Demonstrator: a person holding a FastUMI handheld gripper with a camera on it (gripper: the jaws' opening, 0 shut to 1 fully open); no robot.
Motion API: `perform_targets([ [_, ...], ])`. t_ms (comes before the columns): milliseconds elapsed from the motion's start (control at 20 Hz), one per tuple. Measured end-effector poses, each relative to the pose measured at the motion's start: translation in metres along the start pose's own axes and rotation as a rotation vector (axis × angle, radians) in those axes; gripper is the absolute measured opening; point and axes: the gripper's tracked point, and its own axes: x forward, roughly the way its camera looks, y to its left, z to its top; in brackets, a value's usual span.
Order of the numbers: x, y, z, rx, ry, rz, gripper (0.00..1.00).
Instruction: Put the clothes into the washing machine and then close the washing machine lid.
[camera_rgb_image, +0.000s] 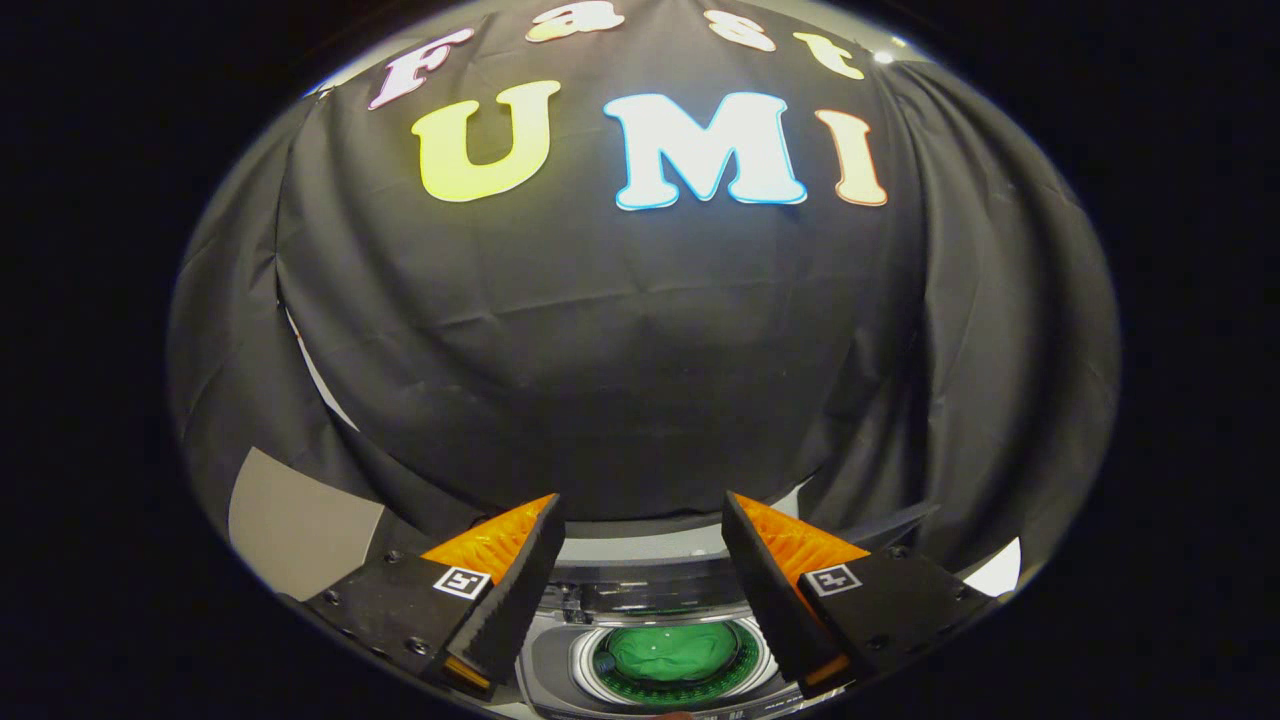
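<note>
A small washing machine (560, 650) stands below the gripper, its round drum opening showing between the two fingers. A green garment (672, 650) lies bunched inside the drum. The machine's lid (640, 592) stands raised behind the opening. My gripper (640, 512) hangs above the machine, open, with nothing between its fingers, and its tips point toward the booth wall.
The black cloth wall (620, 350) hangs close behind the machine. A pale grey panel (295, 525) shows beyond the left finger, and a white patch (998, 575) beyond the right one.
</note>
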Motion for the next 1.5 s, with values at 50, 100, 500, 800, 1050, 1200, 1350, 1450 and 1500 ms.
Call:
perform_targets([
  [50,0.006,-0.002,-0.002,-0.009,0.013,-0.004,0.98],
  [100,0.013,-0.002,-0.005,-0.011,0.028,-0.009,0.98],
  [500,0.033,-0.004,-0.014,0.014,0.094,-0.001,0.98],
  [800,0.035,-0.004,-0.024,-0.05,0.105,-0.02,0.99],
  [1050,0.025,-0.004,-0.032,-0.057,0.1,-0.019,0.99],
  [1200,0.006,-0.004,-0.046,-0.061,0.089,-0.019,0.99],
  [1350,-0.001,-0.004,-0.051,-0.072,0.054,-0.011,0.99],
  [1450,-0.007,-0.004,-0.051,-0.07,-0.014,-0.005,0.99],
  [1500,-0.011,-0.003,-0.053,-0.071,-0.045,-0.004,0.99],
])
